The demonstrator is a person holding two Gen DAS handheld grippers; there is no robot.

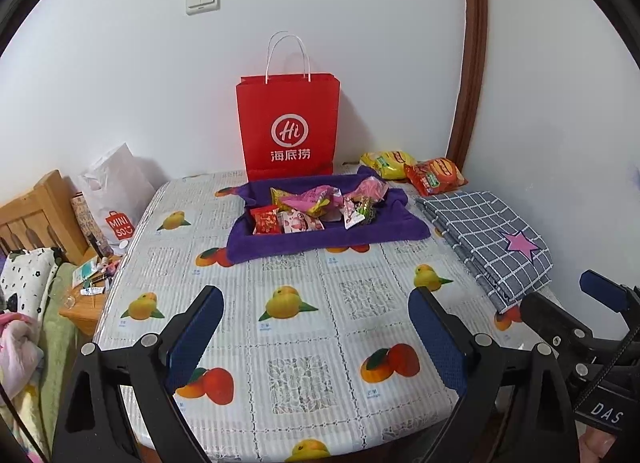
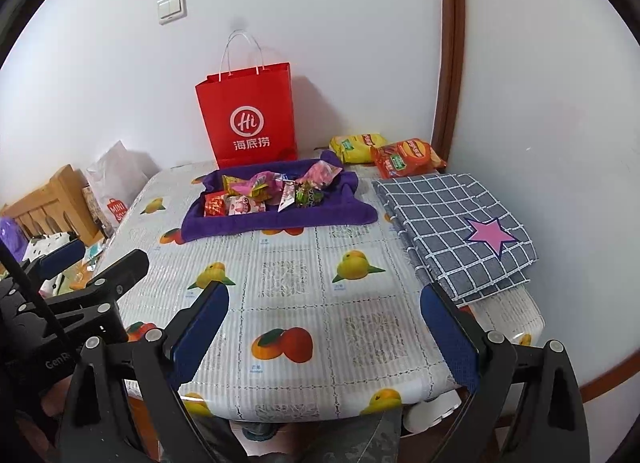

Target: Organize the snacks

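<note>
Right now the worktop (image 2: 304, 303) with its fruit-print cover is stretching away from both grippers, and everything that matters is sitting at its far end, against the wall. Biggest there is the red paper bag (image 1: 288, 127), standing upright, with the purple towel (image 1: 320, 235) spread just in front of it and the snack packets (image 1: 308, 207) heaped on top. Two chip bags (image 2: 388, 153) are lying off to the right of the towel, near the folded checked cloth (image 2: 452, 223).

Both grippers are hovering low over the near edge, well apart from the snacks. The left gripper (image 1: 316, 339) is standing wide apart and holding nothing; the right gripper (image 2: 324, 331) is likewise spread and bare. The pile is lying straight ahead of the left one and ahead-left of the right, so I'd judge the left marginally better lined up.

The packets are overlapping, so I can't count them, and the red bag's inside is hidden.
</note>
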